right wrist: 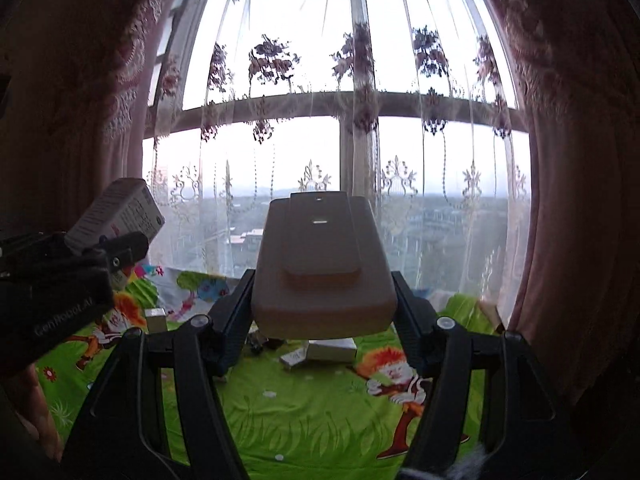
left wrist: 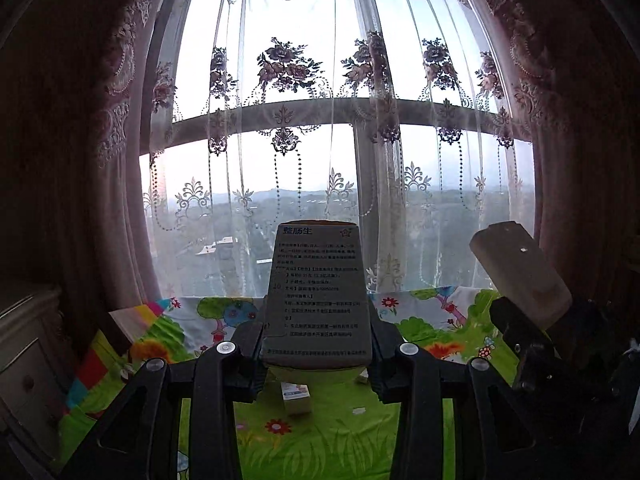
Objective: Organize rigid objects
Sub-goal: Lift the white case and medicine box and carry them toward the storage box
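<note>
My left gripper (left wrist: 316, 324) is shut on a grey medicine box (left wrist: 316, 280) with printed text, held upright and raised in front of the window. My right gripper (right wrist: 322, 286) is shut on a beige rounded-corner device (right wrist: 320, 248), its fingers pressing on both sides. In the left wrist view the right gripper (left wrist: 528, 340) shows at the right edge with the beige device (left wrist: 520, 272) tilted in it. In the right wrist view the left gripper (right wrist: 116, 252) is at the left with the medicine box (right wrist: 120, 212). Both are held above the bed.
Below lies a bed with a green cartoon sheet (right wrist: 312, 412). Small boxes lie on it (right wrist: 332, 350) (right wrist: 156, 318) (left wrist: 296, 396). A window with a lace curtain (left wrist: 320, 120) fills the background, with heavy drapes at both sides. A white dresser (left wrist: 28, 360) stands at the left.
</note>
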